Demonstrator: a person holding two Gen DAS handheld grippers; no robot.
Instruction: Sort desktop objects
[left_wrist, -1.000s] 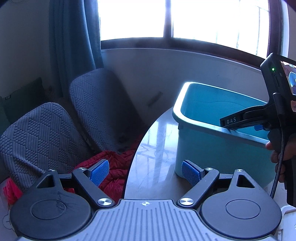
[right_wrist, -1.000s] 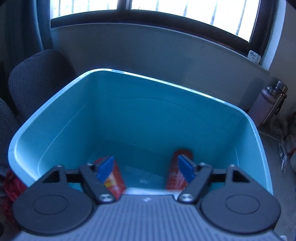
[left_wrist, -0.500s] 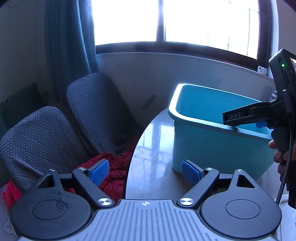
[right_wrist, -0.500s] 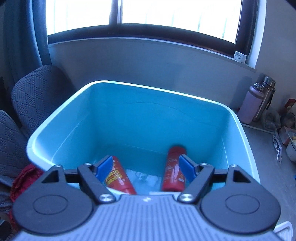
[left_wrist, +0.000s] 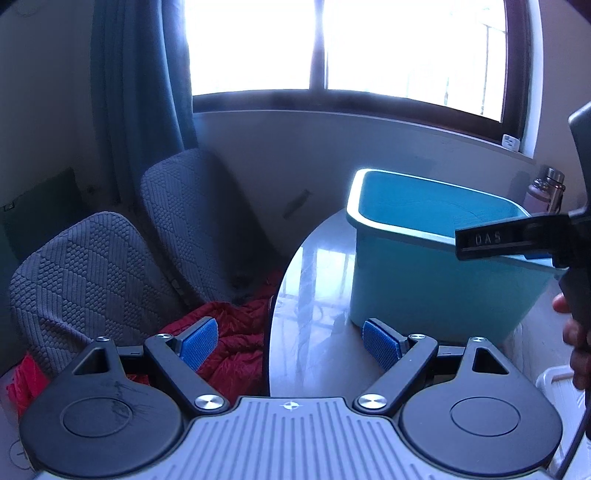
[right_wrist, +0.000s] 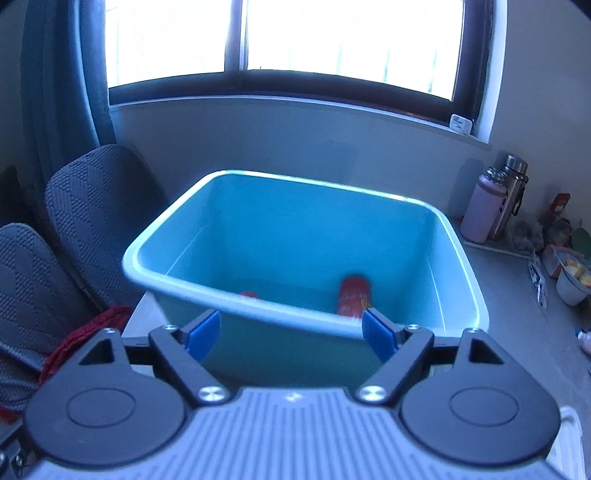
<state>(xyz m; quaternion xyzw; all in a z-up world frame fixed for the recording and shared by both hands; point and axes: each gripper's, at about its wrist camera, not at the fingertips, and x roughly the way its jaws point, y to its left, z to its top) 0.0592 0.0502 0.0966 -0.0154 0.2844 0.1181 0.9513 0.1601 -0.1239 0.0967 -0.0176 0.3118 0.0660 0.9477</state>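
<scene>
A teal plastic bin (right_wrist: 258, 306) stands on the marble table (left_wrist: 317, 332); it also shows in the left wrist view (left_wrist: 436, 291). Two red cans lie inside it: one (right_wrist: 354, 300) at the right, one (right_wrist: 248, 294) mostly hidden behind the near rim. My right gripper (right_wrist: 291, 339) is open and empty, in front of and slightly above the bin's near wall. In the left wrist view its finger (left_wrist: 517, 242) crosses over the bin's near rim. My left gripper (left_wrist: 290, 345) is open and empty, over the table's left edge.
Two grey chairs (left_wrist: 110, 266) with a red cloth (left_wrist: 229, 332) stand left of the table. Two bottles (right_wrist: 495, 206), a cup (right_wrist: 570, 280) and small clutter sit at the right. A white tray corner (left_wrist: 554, 380) shows near the right hand.
My right gripper has drawn back and up out of the bin, so the cans now sit behind the near rim. My left gripper has pulled back a little.
</scene>
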